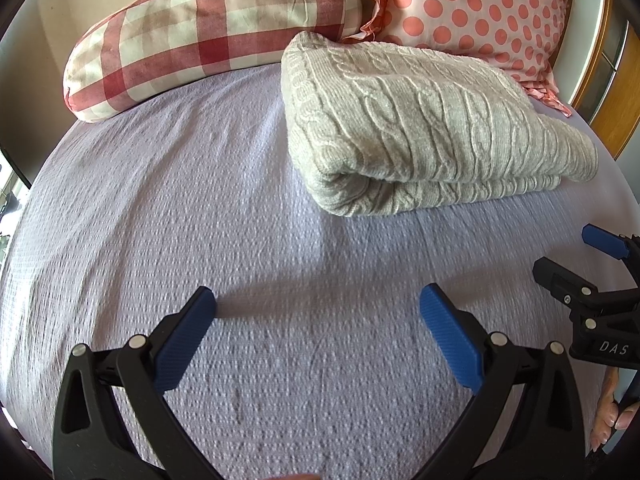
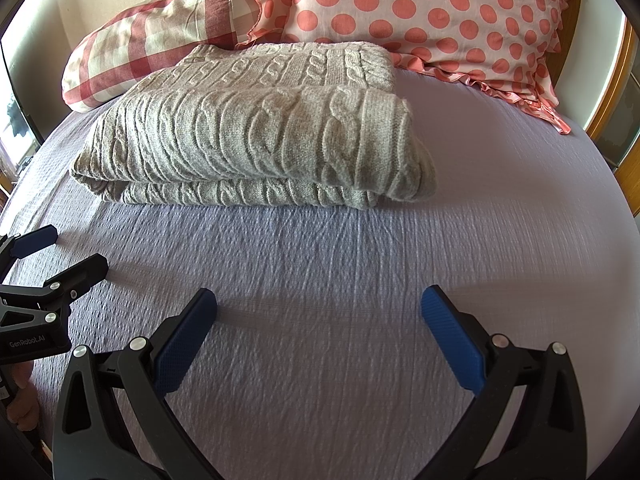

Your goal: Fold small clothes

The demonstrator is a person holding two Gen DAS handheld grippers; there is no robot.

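A grey cable-knit sweater (image 1: 420,120) lies folded in a thick bundle on the lilac bedspread (image 1: 200,220); it also shows in the right wrist view (image 2: 248,136). My left gripper (image 1: 318,312) is open and empty, over the bedspread a little in front of the sweater. My right gripper (image 2: 320,312) is open and empty, also short of the sweater's near edge. The right gripper shows at the right edge of the left wrist view (image 1: 576,256), the left gripper at the left edge of the right wrist view (image 2: 72,248).
A red-and-white checked pillow (image 1: 208,36) and a pink polka-dot pillow (image 1: 480,4) lie behind the sweater at the head of the bed. A wooden bed frame (image 2: 612,108) runs along the right side.
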